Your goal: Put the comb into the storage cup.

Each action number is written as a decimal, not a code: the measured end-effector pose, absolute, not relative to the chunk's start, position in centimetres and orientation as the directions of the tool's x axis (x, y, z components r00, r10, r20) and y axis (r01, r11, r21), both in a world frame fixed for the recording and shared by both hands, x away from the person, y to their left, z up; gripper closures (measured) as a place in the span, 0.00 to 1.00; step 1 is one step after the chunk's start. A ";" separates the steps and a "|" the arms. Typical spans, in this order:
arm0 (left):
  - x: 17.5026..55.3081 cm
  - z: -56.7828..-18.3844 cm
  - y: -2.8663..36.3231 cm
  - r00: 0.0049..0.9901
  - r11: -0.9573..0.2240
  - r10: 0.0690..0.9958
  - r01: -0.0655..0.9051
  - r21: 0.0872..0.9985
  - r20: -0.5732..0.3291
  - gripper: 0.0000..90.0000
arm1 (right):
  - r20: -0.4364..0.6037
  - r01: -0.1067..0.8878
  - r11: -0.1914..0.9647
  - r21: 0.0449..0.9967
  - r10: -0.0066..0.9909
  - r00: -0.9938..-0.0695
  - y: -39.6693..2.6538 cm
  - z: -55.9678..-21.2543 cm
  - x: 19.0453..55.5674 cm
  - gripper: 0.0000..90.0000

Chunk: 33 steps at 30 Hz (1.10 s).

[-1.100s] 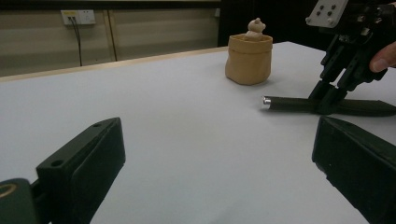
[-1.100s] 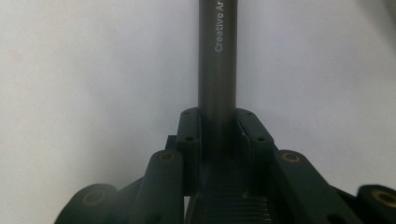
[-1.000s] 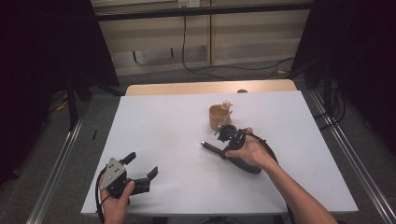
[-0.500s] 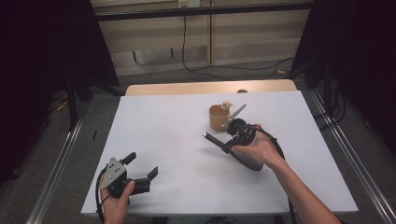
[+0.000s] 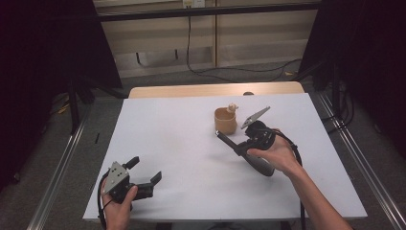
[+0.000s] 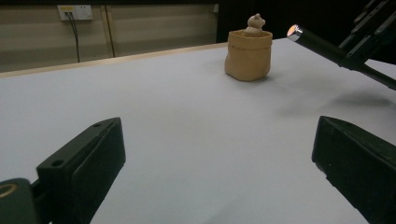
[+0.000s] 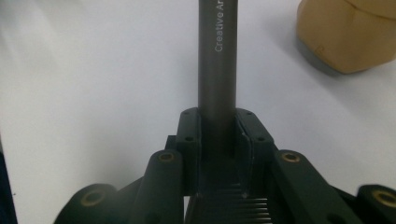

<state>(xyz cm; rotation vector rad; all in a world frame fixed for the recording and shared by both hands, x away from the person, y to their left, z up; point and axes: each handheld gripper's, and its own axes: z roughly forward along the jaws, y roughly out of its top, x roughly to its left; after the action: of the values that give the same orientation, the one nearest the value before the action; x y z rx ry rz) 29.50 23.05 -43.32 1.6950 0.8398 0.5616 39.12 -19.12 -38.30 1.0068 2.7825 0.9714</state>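
A dark grey metal cylinder (image 7: pixel 217 70) printed with white lettering, clamped between the right gripper's (image 5: pixel 238 145) jaws, juts out above the white table beside a tan pot (image 5: pixel 225 120) holding 1 small figurine.

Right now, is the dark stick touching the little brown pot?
Apart. The left gripper view shows the stick up in the air, with open space between its tip and the pot.

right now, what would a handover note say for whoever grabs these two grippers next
Right gripper: shut on the dark pen, held above the table just in front of the tan holder.
Left gripper: open, holding nothing, at the near left corner.
The holder stands upright with a small bear figure at its rim.
Done: pen picked up.
Left: probably putting the pen into the holder, then letting go.
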 end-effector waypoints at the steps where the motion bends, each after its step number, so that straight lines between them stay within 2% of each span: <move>1: 29.5 -43.4 23.0 0.630 -0.135 0.775 0.252 0.958 -0.056 0.04 | 0.179 0.565 0.593 0.574 0.582 -0.793 -19.2 -38.2 39.0 0.81; 14: 29.7 -43.1 22.8 0.665 -0.119 0.740 0.277 0.954 -0.100 0.04 | 0.176 0.490 0.624 0.609 0.496 -0.850 -19.6 -37.8 37.1 0.81; 23: 30.3 -42.4 22.0 0.713 -0.153 0.693 0.290 0.945 -0.107 0.05 | 0.172 0.452 0.653 0.608 0.448 -0.877 -18.9 -37.5 36.7 0.81; 29: 30.6 -41.2 21.0 0.794 -0.232 0.605 0.254 0.939 -0.065 0.06 | 0.169 0.410 0.676 0.613 0.394 -0.903 -18.4 -37.0 36.1 0.81; 33: 30.5 -40.4 20.2 0.864 -0.271 0.501 0.216 0.938 -0.054 0.06 | 0.165 0.382 0.694 0.611 0.360 -0.918 -17.9 -36.9 35.8 0.81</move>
<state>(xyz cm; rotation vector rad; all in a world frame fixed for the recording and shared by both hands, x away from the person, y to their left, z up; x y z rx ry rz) 30.45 20.17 -40.41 1.8558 0.5367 0.2999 35.77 -17.91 -36.85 0.6393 2.9211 1.0656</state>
